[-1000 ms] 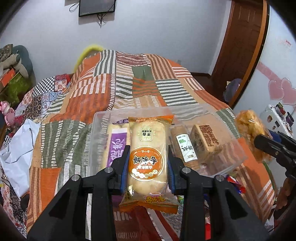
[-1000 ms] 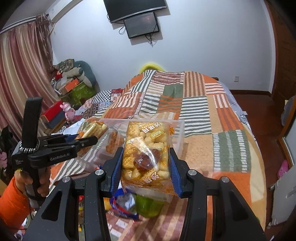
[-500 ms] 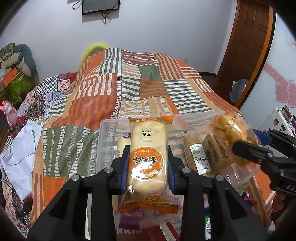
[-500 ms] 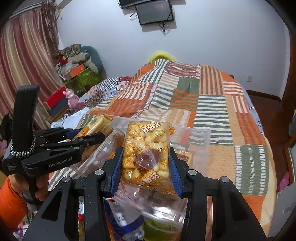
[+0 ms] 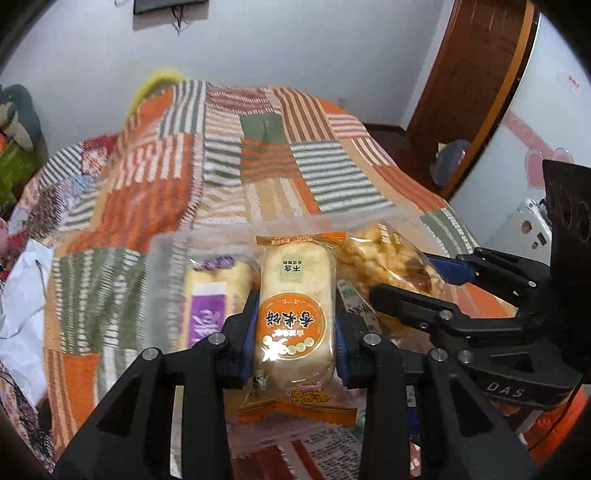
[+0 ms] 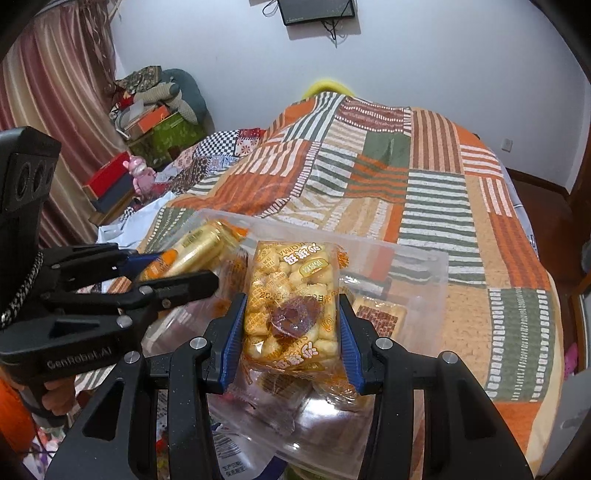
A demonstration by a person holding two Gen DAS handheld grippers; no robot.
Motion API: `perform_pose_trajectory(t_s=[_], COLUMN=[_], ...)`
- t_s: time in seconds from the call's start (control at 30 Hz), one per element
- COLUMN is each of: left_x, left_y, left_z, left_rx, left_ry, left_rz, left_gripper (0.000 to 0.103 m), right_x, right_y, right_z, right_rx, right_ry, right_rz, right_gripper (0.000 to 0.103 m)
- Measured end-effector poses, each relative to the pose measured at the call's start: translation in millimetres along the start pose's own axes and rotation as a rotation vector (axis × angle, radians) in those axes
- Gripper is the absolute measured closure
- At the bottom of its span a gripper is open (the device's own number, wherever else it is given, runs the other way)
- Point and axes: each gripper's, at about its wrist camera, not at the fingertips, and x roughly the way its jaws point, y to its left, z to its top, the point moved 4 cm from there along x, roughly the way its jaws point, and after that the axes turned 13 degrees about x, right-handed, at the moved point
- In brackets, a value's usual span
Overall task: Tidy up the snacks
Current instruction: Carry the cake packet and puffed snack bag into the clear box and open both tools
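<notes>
Over the clear plastic bin [image 5: 280, 225] on the patchwork bed [image 6: 436, 206], the left hand-held gripper [image 5: 294, 330] clamps a glossy oblong rice-cracker packet [image 5: 295, 314], while the right hand-held gripper [image 6: 291, 330] pinches a crinkly, lumpy puffed-snack bag [image 6: 291, 306] beside it.

A bedroom in a home. A large bed [image 6: 424, 192] fills the middle of the room, covered to its edges by a patchwork quilt [image 5: 229, 162] of orange, green and cream striped squares. A flat screen [image 6: 317, 11] hangs high on the white wall behind the bed, cables dangling below it. Striped pink curtains [image 6: 48, 81] hang beside the left edge of the bed, near a pile of boxes and soft toys [image 6: 155, 107] (a pink plush figure [image 6: 142, 173] sits lower down). A dark wooden door [image 5: 469, 81] stands past the right edge, next to pink heart stickers [image 5: 535, 166] on a white panel.
</notes>
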Motion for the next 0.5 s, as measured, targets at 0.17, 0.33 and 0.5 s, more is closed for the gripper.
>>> perform_pose_trajectory(t_s=[0.17,0.33,0.5], left_x=[7,13,17], left_y=[1,11,14], left_z=[-2,-3,-4], left_rx=[-0.008,-0.052,-0.069], left_ry=[0.024,0.053,0.063], left_rz=[0.013,0.035,0.032], left_gripper=[0.069,0.069,0.068], right_x=[3,5,8], right_y=[-4,-6,-3], right_z=[-1,-2,-3], right_rx=[0.000,0.013,0.001], right_ry=[0.017,0.025,0.036], right_rz=[-0.007,-0.002,0.001], right_gripper=[0.060,0.060,0.060])
